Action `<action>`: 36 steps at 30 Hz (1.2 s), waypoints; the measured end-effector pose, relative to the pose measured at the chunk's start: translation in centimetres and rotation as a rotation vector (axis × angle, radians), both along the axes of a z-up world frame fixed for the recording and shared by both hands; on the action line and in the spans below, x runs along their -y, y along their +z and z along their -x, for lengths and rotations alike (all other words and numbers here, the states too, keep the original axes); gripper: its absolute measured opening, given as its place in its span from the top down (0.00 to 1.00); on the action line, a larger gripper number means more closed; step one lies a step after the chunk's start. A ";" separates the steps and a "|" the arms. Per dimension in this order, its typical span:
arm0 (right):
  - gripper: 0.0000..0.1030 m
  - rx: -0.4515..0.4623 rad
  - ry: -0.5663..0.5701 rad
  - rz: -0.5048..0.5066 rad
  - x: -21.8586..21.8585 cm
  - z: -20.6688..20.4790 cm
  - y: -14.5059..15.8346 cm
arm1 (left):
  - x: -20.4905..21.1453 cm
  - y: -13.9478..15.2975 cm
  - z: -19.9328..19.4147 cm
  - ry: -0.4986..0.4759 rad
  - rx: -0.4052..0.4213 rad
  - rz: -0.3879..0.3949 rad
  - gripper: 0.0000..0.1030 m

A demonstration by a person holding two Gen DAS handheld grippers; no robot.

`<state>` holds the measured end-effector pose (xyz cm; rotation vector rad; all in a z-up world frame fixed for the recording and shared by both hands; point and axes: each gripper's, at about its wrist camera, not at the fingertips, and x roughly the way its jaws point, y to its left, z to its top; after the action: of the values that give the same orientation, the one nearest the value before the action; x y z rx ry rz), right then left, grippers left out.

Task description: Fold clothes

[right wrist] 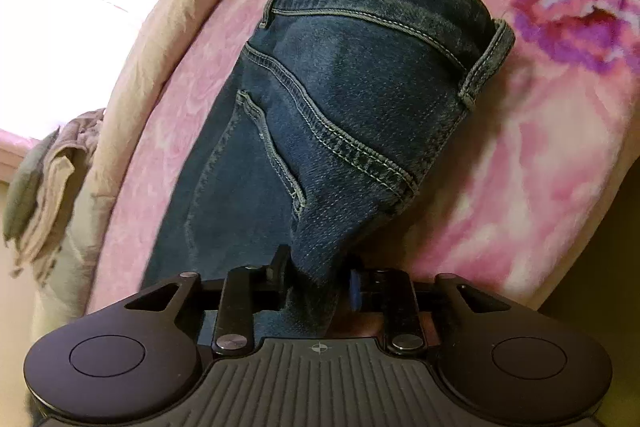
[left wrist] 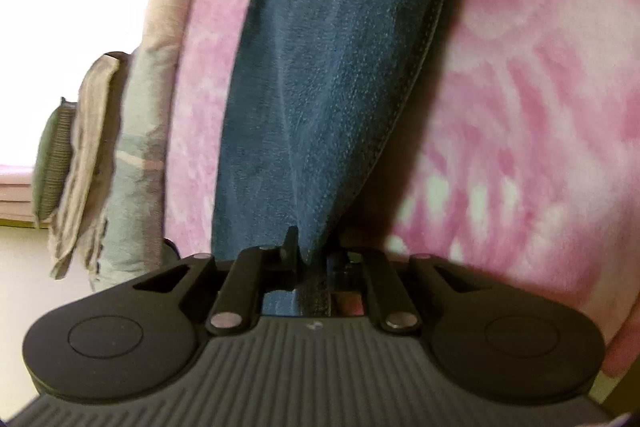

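The left tongs [left wrist: 310, 259] are clamped shut on gathered denim; the right tongs [right wrist: 316, 277] are likewise closed on denim.

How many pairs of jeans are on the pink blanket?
1: the jeans lie along the pink blanket, both grippers' jaws pinching the near edge. Others may be hidden.

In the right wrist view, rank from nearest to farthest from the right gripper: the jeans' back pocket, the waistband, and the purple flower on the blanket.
1. Back pocket, just above the right gripper, left of centre.
2. Waistband, farther up, to the right.
3. Purple flower, beyond the waistband, upper right.
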<state>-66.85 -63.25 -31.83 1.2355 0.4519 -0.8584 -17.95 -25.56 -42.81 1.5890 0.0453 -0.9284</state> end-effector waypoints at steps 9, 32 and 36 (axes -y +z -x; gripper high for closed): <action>0.44 -0.103 -0.022 0.280 -4.8 -2.3 -0.3 | -2.0 -1.2 0.6 -0.005 0.037 0.197 0.91; 0.29 -0.008 0.118 0.644 -8.1 7.4 5.3 | -3.9 6.6 6.9 0.195 -0.013 0.299 0.51; 0.29 -0.023 0.234 0.657 -4.3 6.2 6.7 | -1.0 10.4 7.2 0.208 -0.128 0.360 0.51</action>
<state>-73.07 -58.90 -25.13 0.5563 0.2881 -0.7359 -25.11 -24.60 -32.45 1.1675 0.1230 -0.8216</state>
